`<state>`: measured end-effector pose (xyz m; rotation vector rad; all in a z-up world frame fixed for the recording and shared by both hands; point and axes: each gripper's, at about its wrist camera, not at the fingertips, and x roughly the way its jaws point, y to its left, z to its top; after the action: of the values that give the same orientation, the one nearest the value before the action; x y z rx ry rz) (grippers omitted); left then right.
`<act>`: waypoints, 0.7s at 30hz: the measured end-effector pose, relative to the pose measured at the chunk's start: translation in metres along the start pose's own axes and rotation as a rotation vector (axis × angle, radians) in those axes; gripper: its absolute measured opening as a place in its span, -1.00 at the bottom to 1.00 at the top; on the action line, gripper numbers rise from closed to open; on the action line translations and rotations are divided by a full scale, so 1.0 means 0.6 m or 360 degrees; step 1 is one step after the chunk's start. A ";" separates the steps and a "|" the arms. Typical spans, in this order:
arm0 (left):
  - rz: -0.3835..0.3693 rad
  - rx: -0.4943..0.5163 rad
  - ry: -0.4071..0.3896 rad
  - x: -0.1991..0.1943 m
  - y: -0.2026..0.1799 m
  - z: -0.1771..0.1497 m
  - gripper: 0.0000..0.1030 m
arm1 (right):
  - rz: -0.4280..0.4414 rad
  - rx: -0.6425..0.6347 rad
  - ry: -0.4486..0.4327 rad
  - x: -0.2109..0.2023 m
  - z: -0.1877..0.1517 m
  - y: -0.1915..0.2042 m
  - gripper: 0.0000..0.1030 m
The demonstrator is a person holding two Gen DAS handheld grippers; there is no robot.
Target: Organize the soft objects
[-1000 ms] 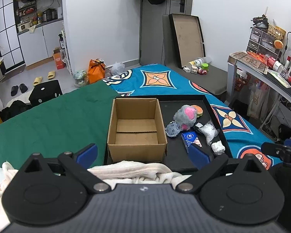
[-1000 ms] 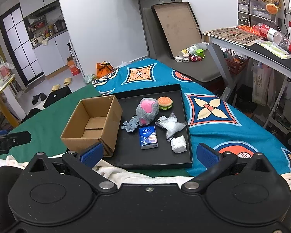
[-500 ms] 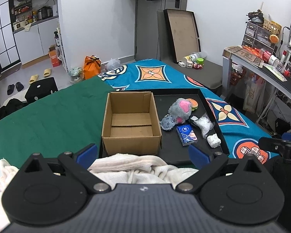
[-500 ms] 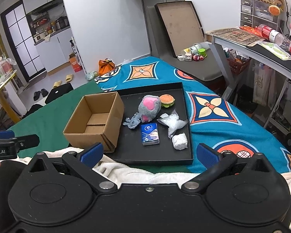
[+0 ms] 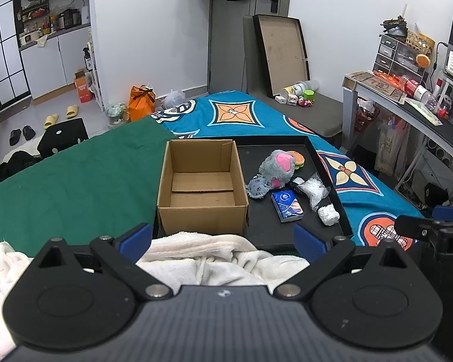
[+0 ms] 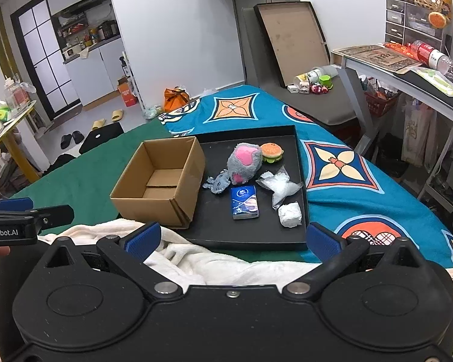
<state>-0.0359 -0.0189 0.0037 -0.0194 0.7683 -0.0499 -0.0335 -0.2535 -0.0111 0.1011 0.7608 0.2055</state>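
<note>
A shallow black tray [image 5: 341,211] with a low square rim lies on a bed covered half in green cloth [image 5: 75,181] and half in a blue patterned blanket [image 5: 362,187]. At the tray's left end stands an open cardboard box [image 5: 200,187], plain brown, its flaps folded flat on the floor inside and nothing else in it.

The soft things lie on the right part of the tray. A fuzzy grey plush toy [image 5: 277,169] with a pink patch sits near the far edge, with a small burger-shaped toy [image 5: 299,158] touching it at the far right corner. Just in front of the plush is a smaller grey-blue floppy toy [image 5: 258,187]. A glossy blue tissue pack [image 5: 287,201] lies flat near the middle. Beside it is a crinkled clear plastic bag [image 5: 315,191], and a lumpy white wad [image 5: 328,213] rests near the tray's right edge.

A fluffy cream towel [image 5: 214,253] is bunched along the bed's near edge, just under both tools.

The left gripper [image 5: 220,239] is held level over the towel, short of the tray's near edge, its blue-padded fingers [image 5: 134,238] spread wide with nothing between them. The right gripper [image 6: 231,236] hangs likewise, fingers [image 6: 321,239] wide apart and empty, aimed at the tray's near edge.
</note>
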 end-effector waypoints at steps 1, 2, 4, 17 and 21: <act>-0.0003 -0.0002 0.0001 -0.001 0.000 -0.001 0.93 | -0.0001 0.0001 -0.0001 -0.001 0.000 0.000 1.00; -0.0007 -0.0003 0.0003 -0.002 0.001 -0.001 0.93 | -0.0002 0.0004 0.0000 -0.002 -0.001 -0.001 1.00; -0.0010 -0.0002 0.0005 -0.003 0.001 -0.002 0.93 | -0.0001 0.0005 -0.0004 -0.003 -0.001 -0.001 1.00; -0.0021 0.0040 0.0006 -0.001 -0.008 -0.005 0.93 | -0.0037 -0.0006 0.0005 -0.005 -0.005 0.002 1.00; -0.0017 0.0046 0.0003 0.000 -0.008 -0.006 0.93 | -0.0041 -0.0006 0.0006 -0.002 -0.005 0.001 1.00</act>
<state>-0.0386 -0.0236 0.0011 0.0040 0.7694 -0.0711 -0.0365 -0.2528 -0.0123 0.0871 0.7649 0.1826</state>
